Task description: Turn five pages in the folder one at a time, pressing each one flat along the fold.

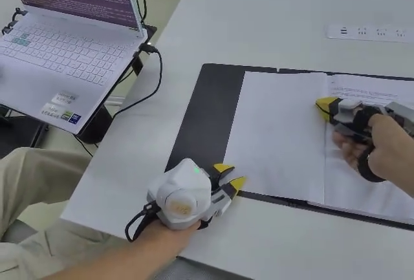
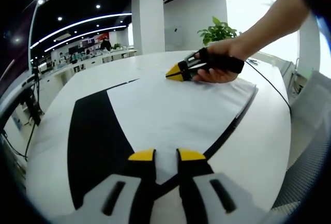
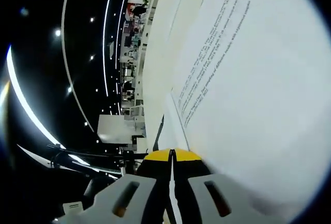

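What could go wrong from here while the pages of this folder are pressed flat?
1. The right hand-held gripper rests its shut tips at the fold; dragged hard, they might crease or tear the printed page.
2. The left hand-held gripper sits only at the near edge of the folder, jaws slightly apart, so the folder could slide on the smooth table.
3. The turned blank page could spring up.
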Demonstrator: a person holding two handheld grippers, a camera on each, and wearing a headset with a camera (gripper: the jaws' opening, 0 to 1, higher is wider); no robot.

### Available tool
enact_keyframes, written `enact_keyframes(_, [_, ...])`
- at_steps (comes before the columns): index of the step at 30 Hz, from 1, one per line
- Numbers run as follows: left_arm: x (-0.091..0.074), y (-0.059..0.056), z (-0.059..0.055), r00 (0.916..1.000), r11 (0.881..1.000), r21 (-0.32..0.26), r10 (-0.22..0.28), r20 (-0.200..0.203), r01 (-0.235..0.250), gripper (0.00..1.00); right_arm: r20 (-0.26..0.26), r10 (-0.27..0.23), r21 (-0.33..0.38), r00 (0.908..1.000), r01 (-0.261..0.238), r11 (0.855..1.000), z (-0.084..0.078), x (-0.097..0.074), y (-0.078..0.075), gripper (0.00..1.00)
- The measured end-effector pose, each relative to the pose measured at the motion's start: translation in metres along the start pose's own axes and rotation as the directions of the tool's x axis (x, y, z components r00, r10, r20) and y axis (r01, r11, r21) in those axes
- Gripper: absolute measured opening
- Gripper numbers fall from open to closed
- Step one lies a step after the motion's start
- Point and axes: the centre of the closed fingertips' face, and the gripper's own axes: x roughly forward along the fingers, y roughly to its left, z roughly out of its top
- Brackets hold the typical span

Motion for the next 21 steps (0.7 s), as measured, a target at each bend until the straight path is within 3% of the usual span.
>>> enact_keyframes(13, [0.0,0.0,0.0,1.0,1.0,0.001,0.005,0.005,-0.005,0.14,0.109,-0.004,0.111,0.9941,-0.008,0.994,0.032,0.027,0.01,0.0])
enact_keyframes(21, [0.0,0.0,0.0,1.0,1.0,0.004,0.005,0.007,-0.005,0.14,0.135,-0.029,0.075,0.9904,0.019,0.997,0.044,0.042,0.017,0.0])
